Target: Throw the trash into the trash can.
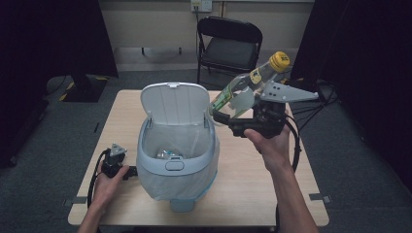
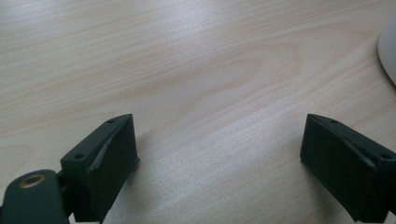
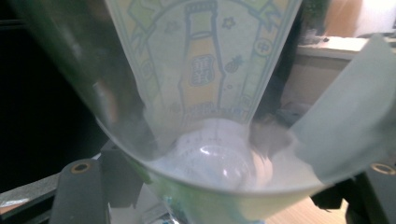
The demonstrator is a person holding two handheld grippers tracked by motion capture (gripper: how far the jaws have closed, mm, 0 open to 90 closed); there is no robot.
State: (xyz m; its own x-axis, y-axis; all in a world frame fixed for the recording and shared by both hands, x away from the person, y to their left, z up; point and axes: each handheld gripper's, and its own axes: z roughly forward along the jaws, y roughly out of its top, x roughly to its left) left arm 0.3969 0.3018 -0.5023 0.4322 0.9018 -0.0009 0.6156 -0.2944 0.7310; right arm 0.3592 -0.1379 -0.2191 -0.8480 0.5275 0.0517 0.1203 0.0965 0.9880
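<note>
We pinch the clear yellow-capped plastic bottle (image 1: 248, 82) in our right gripper (image 1: 232, 118), its long axis tilted, base toward the open white lidded bin (image 1: 167, 167) just left.

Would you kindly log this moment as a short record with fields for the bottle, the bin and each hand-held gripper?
bottle: clear plastic bottle with yellow cap, tilted, cap end up, raised to the right of the bin
bin: white bin at table centre, lid up, liner fitted, some litter inside
right hand-held gripper: shut on the bottle, lifted off the table
left hand-held gripper: open, nothing between its jaws, low over the bare wood left of the bin
</note>
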